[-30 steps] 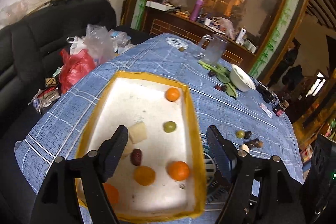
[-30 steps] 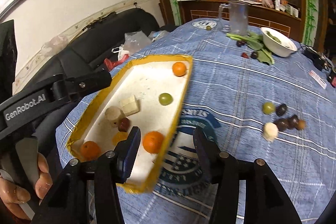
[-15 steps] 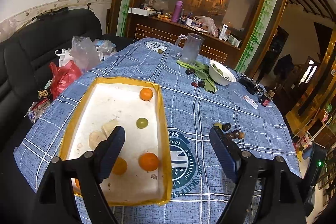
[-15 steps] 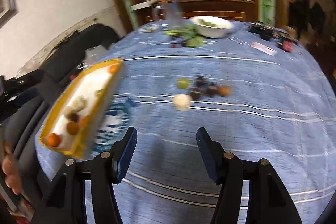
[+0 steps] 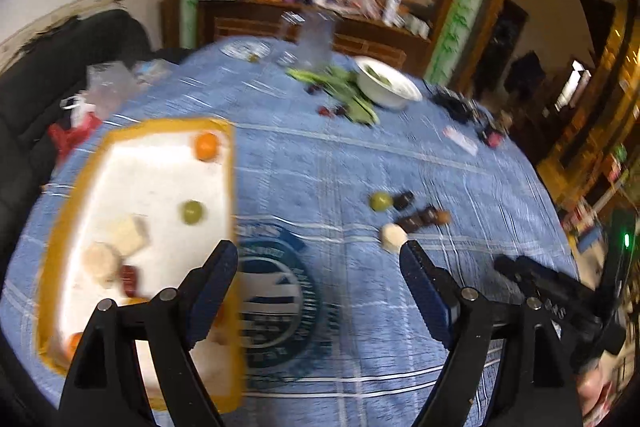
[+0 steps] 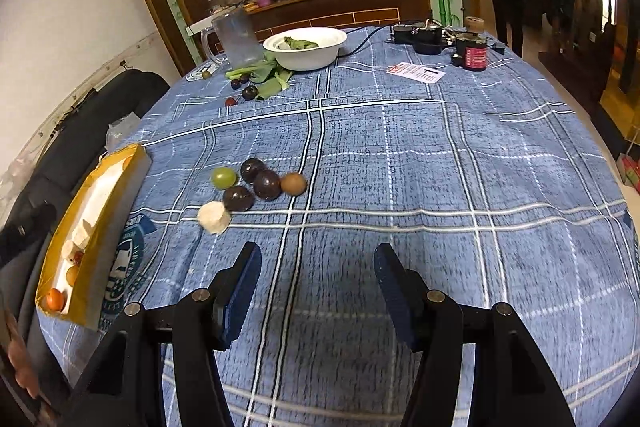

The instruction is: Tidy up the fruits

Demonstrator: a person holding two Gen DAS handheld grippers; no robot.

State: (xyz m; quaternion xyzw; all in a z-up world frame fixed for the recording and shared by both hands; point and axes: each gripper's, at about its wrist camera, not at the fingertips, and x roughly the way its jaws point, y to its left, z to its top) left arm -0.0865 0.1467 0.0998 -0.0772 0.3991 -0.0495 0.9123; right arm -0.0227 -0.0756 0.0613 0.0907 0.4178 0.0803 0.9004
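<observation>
A yellow-rimmed white tray (image 5: 100,155) lies on the blue checked tablecloth at the left; it holds oranges (image 5: 206,146), a green fruit (image 5: 191,212), pale chunks and a dark red fruit. It also shows in the right wrist view (image 6: 132,163). A loose cluster lies mid-table: a green fruit (image 6: 223,177), dark plums (image 6: 266,183), a brown fruit (image 6: 293,183) and a pale chunk (image 6: 214,218). My left gripper (image 5: 320,267) is open and empty beside the tray. My right gripper (image 6: 316,271) is open and empty, short of the cluster.
At the far side stand a white bowl (image 6: 306,47) with greens, a glass mug (image 6: 236,39), leafy greens with dark cherries (image 6: 250,91), a card (image 6: 416,71) and a dark jar (image 6: 474,51). A black sofa (image 5: 60,67) with bags is at left.
Both grippers have swung right, away from the tray toward the loose cluster on the cloth. Both stay open and empty.
</observation>
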